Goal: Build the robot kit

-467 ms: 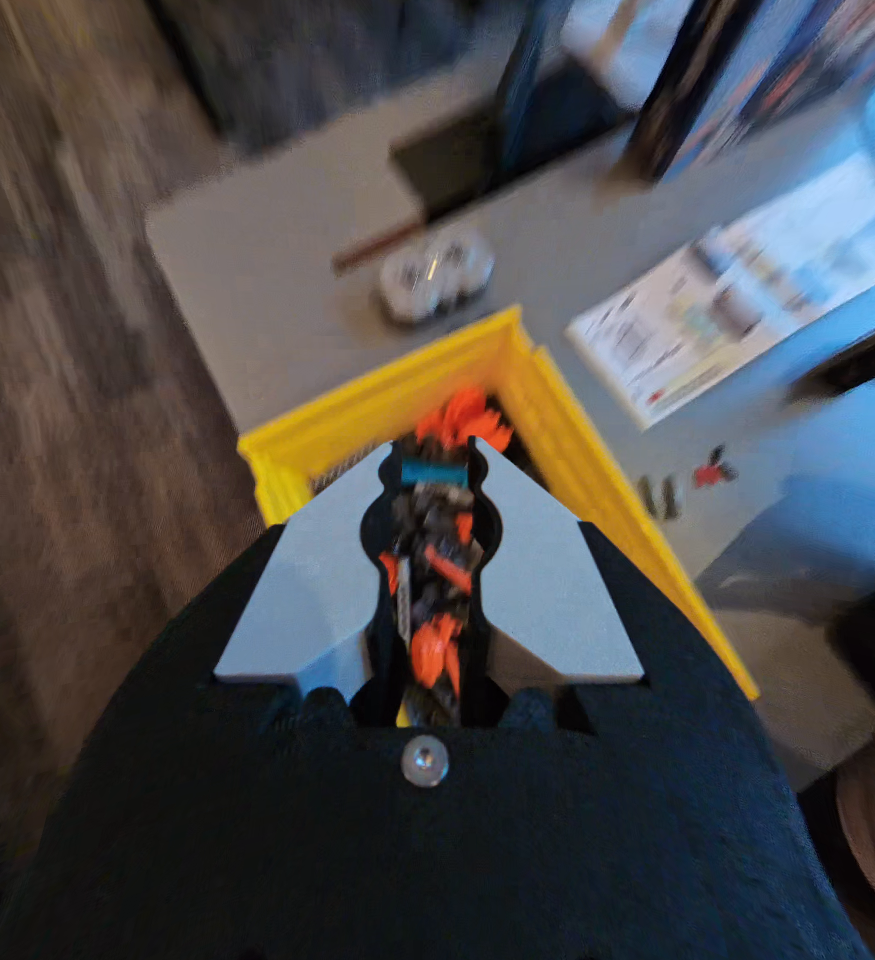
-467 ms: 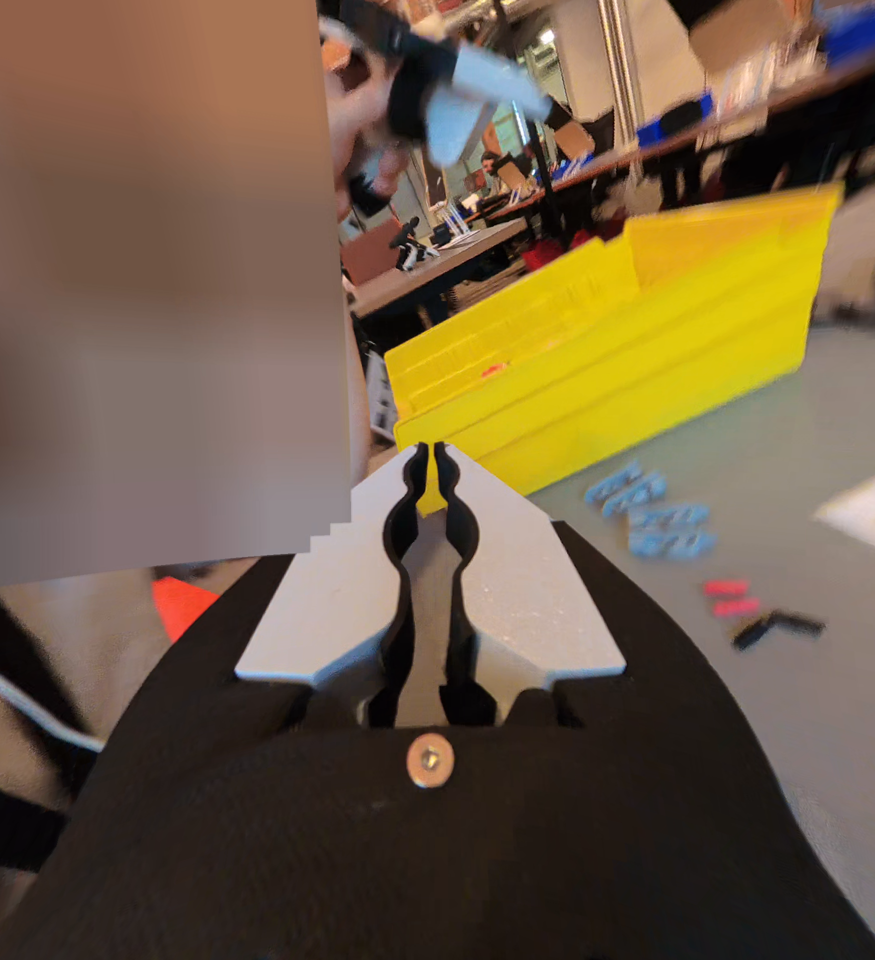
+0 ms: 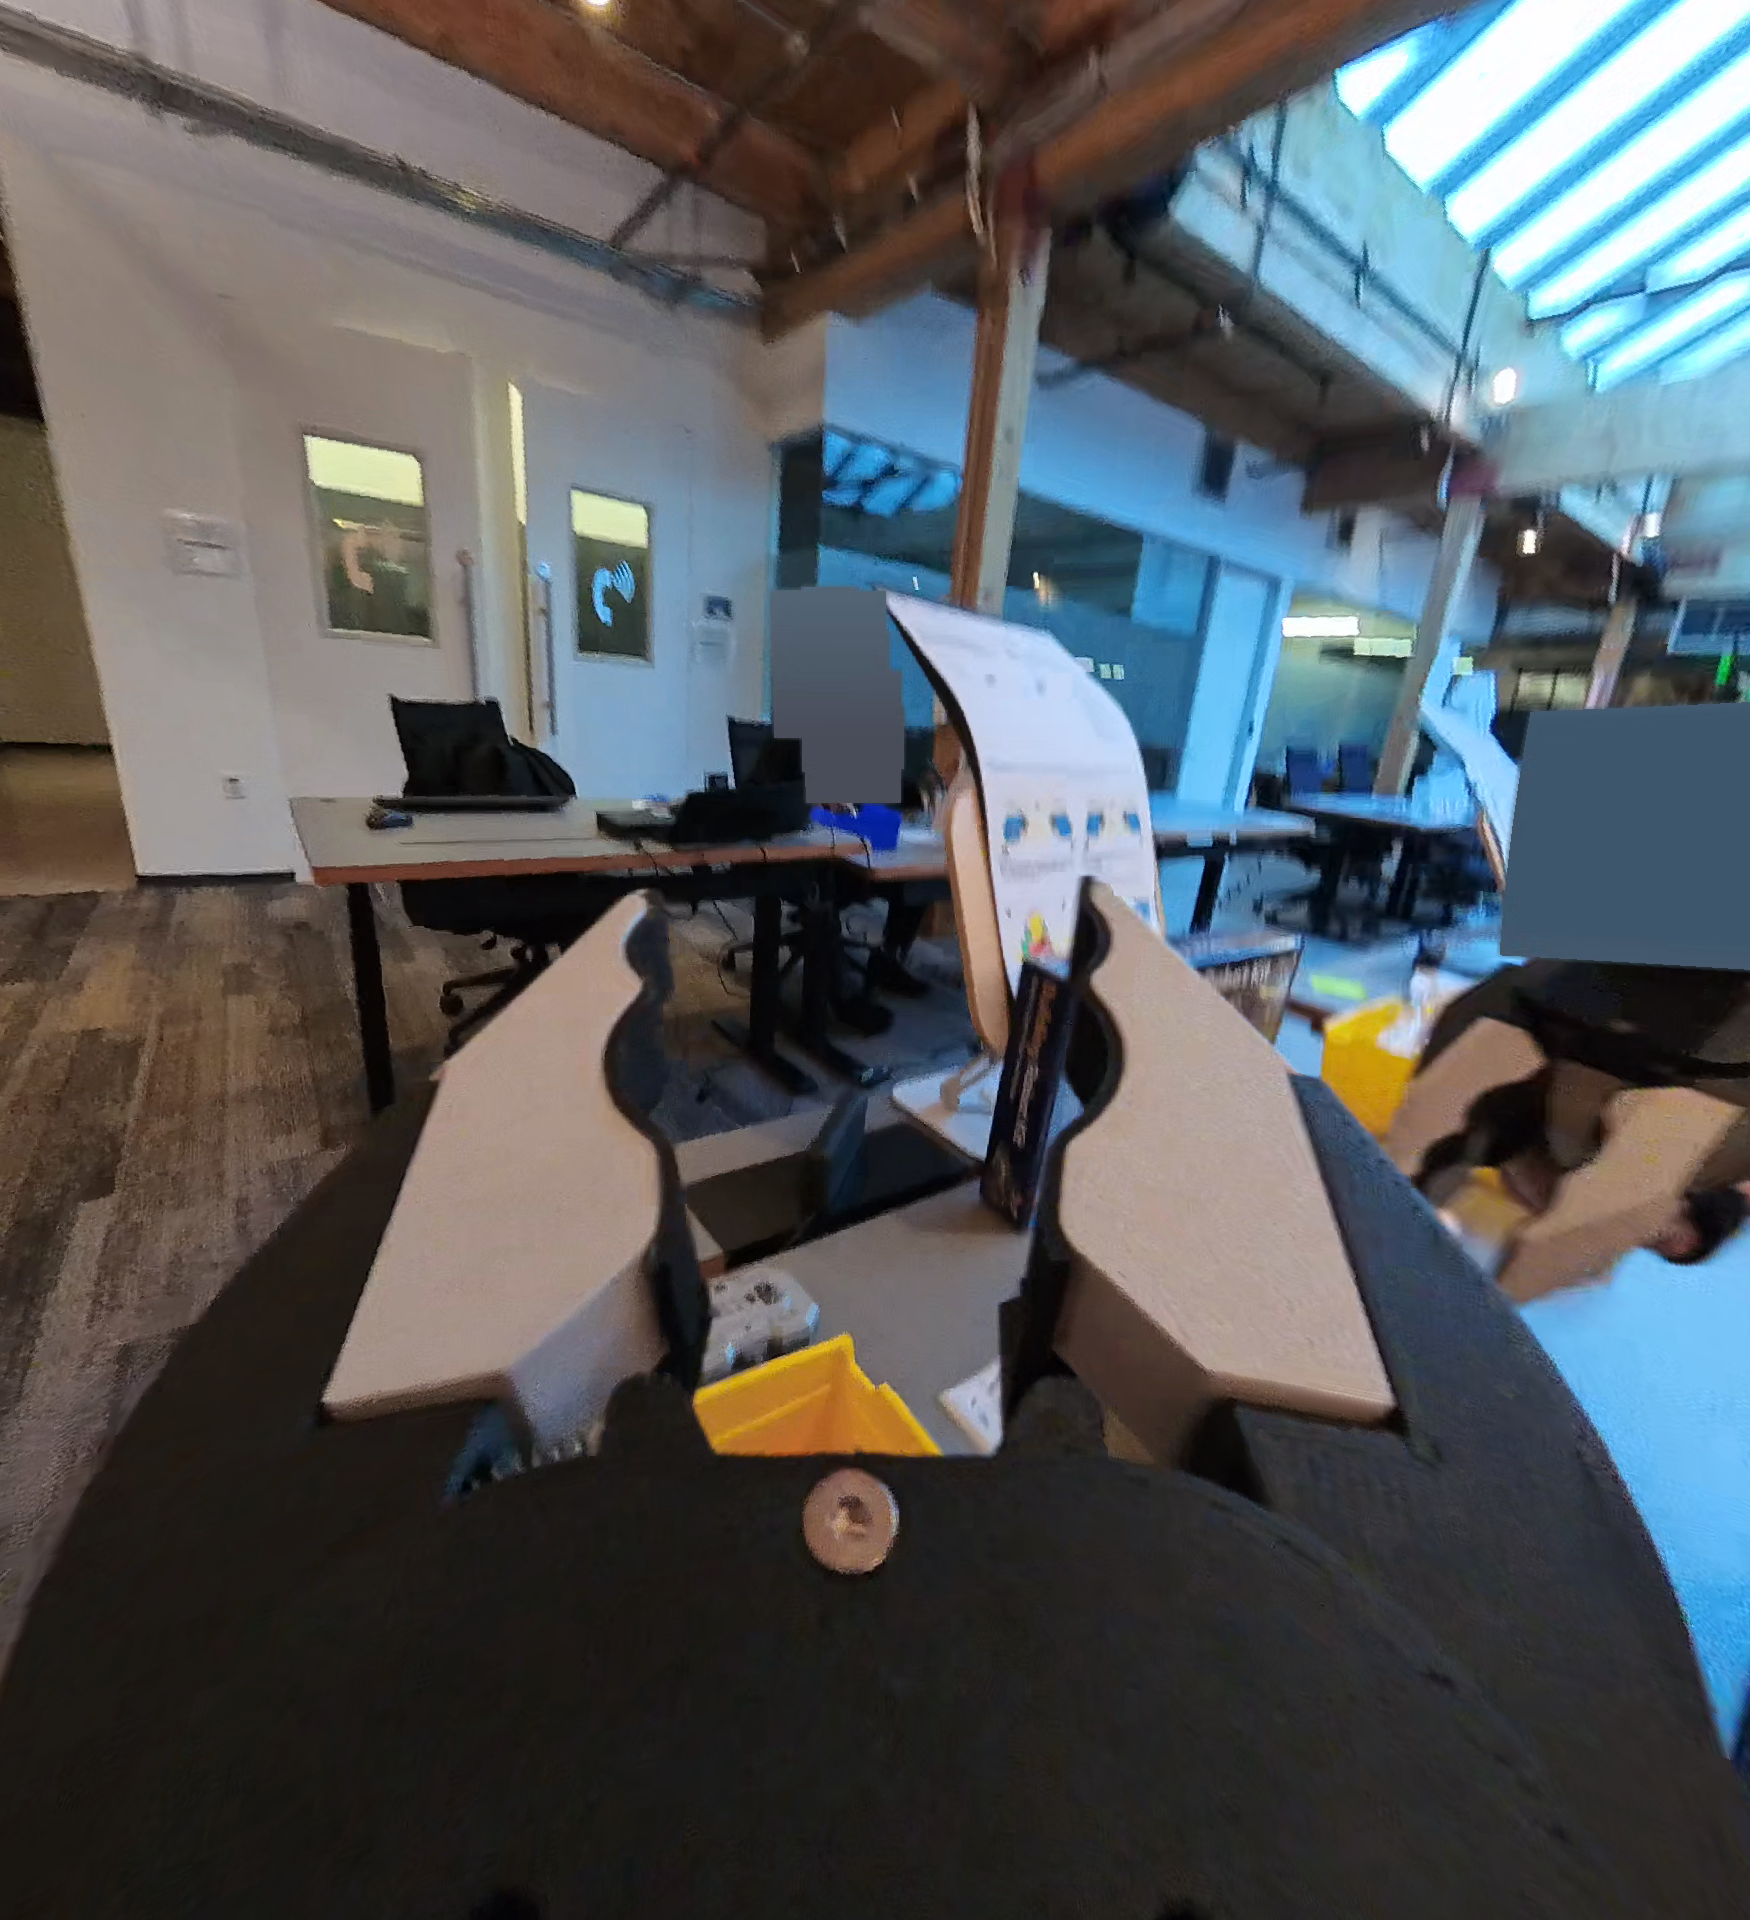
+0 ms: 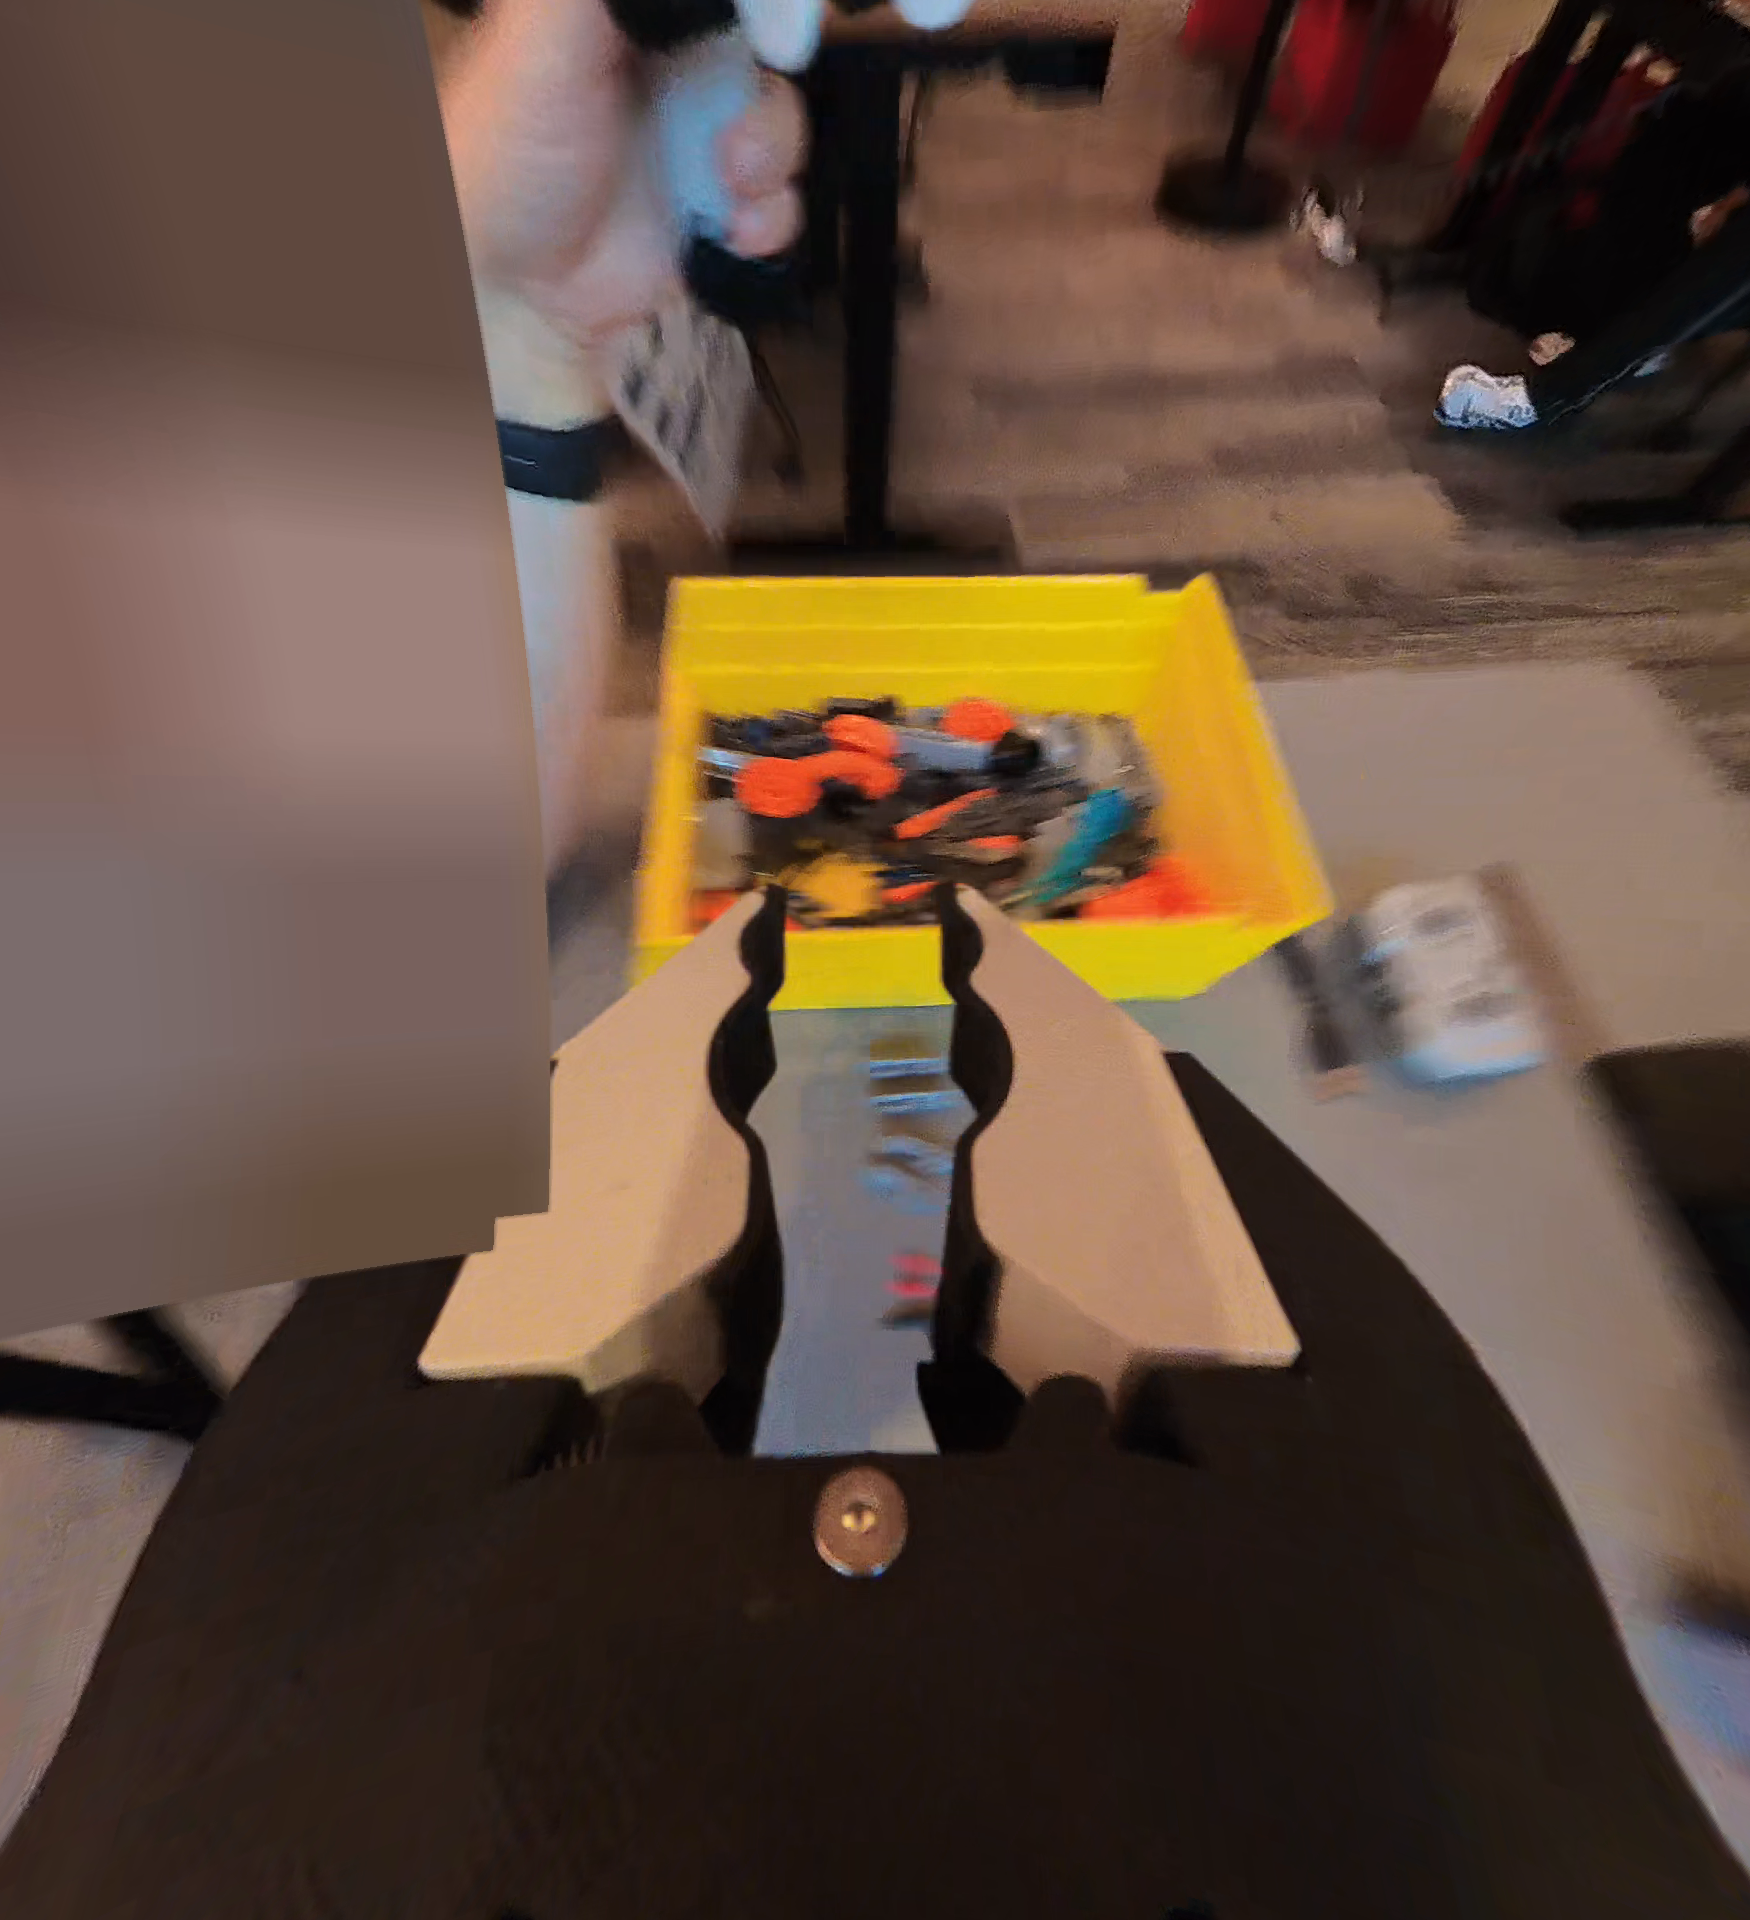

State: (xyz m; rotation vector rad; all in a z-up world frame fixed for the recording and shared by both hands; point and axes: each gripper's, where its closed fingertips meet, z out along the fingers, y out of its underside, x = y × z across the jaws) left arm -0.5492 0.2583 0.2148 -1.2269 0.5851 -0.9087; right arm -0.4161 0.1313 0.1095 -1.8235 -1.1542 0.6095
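Observation:
My left gripper [image 3: 866, 914] is open and empty, raised and pointing level across the room; a corner of the yellow bin [image 3: 809, 1397] shows low between its fingers. My right gripper [image 4: 855, 904] is open and empty, tilted down at the grey table [image 4: 1422, 1195], its tips just short of the yellow bin's front wall [image 4: 954, 961]. The bin holds a heap of small orange, black and teal plastic parts [image 4: 912, 805]. The right gripper also shows in the left wrist view [image 3: 1536, 1164], held by a hand. Small blue and red parts [image 4: 907, 1122] lie blurred on the table between the right fingers.
An upright curved instruction sheet [image 3: 1047, 769] and a dark box [image 3: 1027, 1091] stand ahead of the left gripper. A printed packet [image 4: 1432, 977] and a dark flat object [image 4: 1723, 1174] lie right of the bin. A hand and wrist [image 4: 580, 239] are left of the bin. Desks [image 3: 538, 842] stand behind.
Both grippers have opened from nearly shut. The left one swung up from over the bin to face the room. The right one tilted down and now looks into the bin.

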